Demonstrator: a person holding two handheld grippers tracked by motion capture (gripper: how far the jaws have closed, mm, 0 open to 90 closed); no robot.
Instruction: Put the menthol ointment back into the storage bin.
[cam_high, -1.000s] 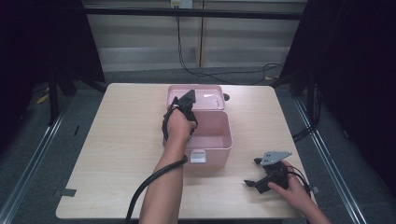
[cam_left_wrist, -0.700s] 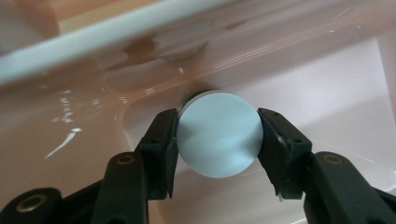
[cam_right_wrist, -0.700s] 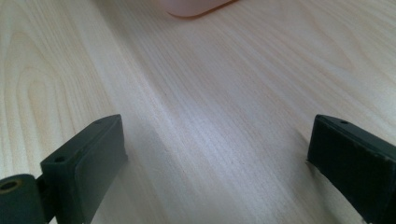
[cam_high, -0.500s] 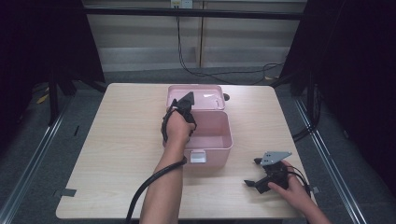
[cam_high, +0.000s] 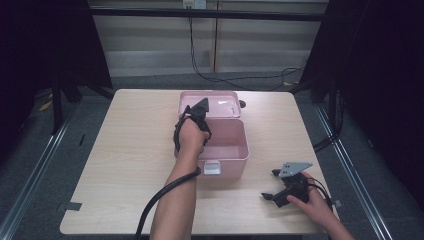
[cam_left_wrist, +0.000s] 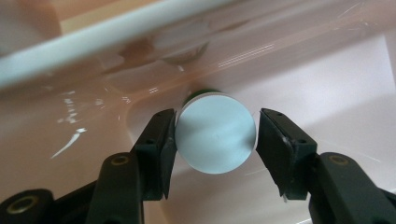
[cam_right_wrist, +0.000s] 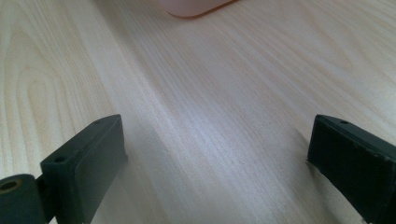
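A pink plastic box (cam_high: 235, 150) stands open at the table's middle, its lid (cam_high: 220, 102) laid back behind it. My left gripper (cam_high: 199, 109) reaches in at the box's back left, near the hinge. In the left gripper view its jaws (cam_left_wrist: 215, 135) hold a small cylinder (cam_left_wrist: 217, 140) with a pale round end face and a green edge behind, over the pink inner surface (cam_left_wrist: 327, 84). My right gripper (cam_high: 278, 193) rests low at the table's front right, open, with bare wood between its jaws (cam_right_wrist: 215, 158).
The box's white latch (cam_high: 212, 167) faces the front edge. A corner of the pink box (cam_right_wrist: 196, 7) shows ahead of the right gripper. Cables (cam_high: 150, 210) trail from both grippers toward the front. Dark frame posts stand to the left and right of the table (cam_high: 125, 165).
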